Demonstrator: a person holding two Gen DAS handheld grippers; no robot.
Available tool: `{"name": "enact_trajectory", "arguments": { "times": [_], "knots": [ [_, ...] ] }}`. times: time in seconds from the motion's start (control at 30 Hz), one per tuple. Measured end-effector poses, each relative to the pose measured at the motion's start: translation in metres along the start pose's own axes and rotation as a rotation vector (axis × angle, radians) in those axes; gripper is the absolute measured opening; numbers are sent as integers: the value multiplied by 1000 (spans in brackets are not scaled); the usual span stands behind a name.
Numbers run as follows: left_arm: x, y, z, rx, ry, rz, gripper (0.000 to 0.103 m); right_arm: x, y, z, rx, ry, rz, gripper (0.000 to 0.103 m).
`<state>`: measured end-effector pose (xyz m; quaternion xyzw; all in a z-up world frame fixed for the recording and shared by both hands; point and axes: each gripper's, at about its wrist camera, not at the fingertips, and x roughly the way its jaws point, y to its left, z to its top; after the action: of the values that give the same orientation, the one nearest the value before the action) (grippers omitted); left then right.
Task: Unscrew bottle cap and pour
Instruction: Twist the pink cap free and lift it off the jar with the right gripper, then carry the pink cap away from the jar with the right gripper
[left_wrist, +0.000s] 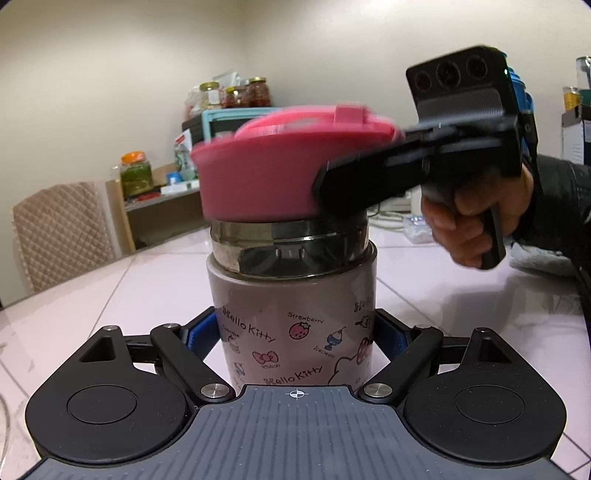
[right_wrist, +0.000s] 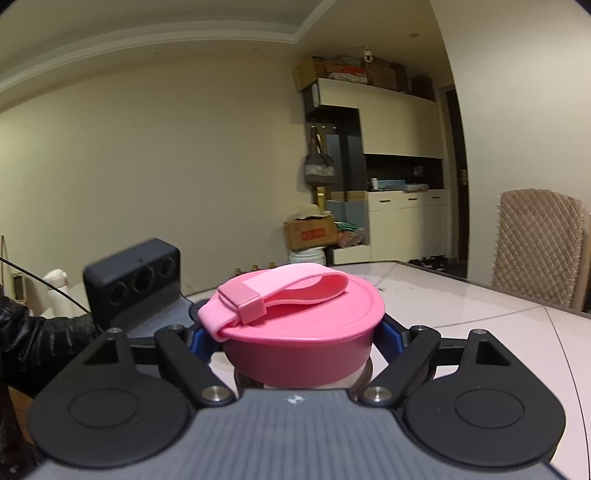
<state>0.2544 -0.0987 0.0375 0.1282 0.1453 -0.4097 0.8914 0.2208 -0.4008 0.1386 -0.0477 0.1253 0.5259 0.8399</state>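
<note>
A pink-grey Hello Kitty bottle (left_wrist: 295, 325) stands upright on the white table (left_wrist: 110, 295). My left gripper (left_wrist: 295, 332) is shut on its body, blue pads on both sides. Its steel neck (left_wrist: 288, 247) shows below the pink cap (left_wrist: 280, 170), which sits tilted and blurred over the neck. My right gripper (left_wrist: 332, 177) comes in from the right and is shut on the cap. In the right wrist view the cap (right_wrist: 303, 332), with its pink strap (right_wrist: 280, 295), sits between my right gripper's (right_wrist: 295, 339) blue pads; the left gripper's camera body (right_wrist: 136, 284) is behind it.
A quilted chair (left_wrist: 62, 232) stands at the table's far left edge; it also shows in the right wrist view (right_wrist: 539, 247). Shelves with jars (left_wrist: 229, 96) stand against the wall. A white cloth (left_wrist: 543, 258) lies at the right by my hand.
</note>
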Motion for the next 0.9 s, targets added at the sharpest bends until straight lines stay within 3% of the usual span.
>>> {"name": "enact_trajectory", "arguments": {
  "times": [0.17,0.3,0.9],
  "knots": [
    [-8,5,-6,-21,8,51,90,1,1,2,1,-30,0,85],
    [-14,6,-9,-47,15,110,90,4,2,4,6,-47,-49,85],
    [-17,-7,-13,-162,7,327,90,8,11,3,89,-37,-482,85]
  ]
}}
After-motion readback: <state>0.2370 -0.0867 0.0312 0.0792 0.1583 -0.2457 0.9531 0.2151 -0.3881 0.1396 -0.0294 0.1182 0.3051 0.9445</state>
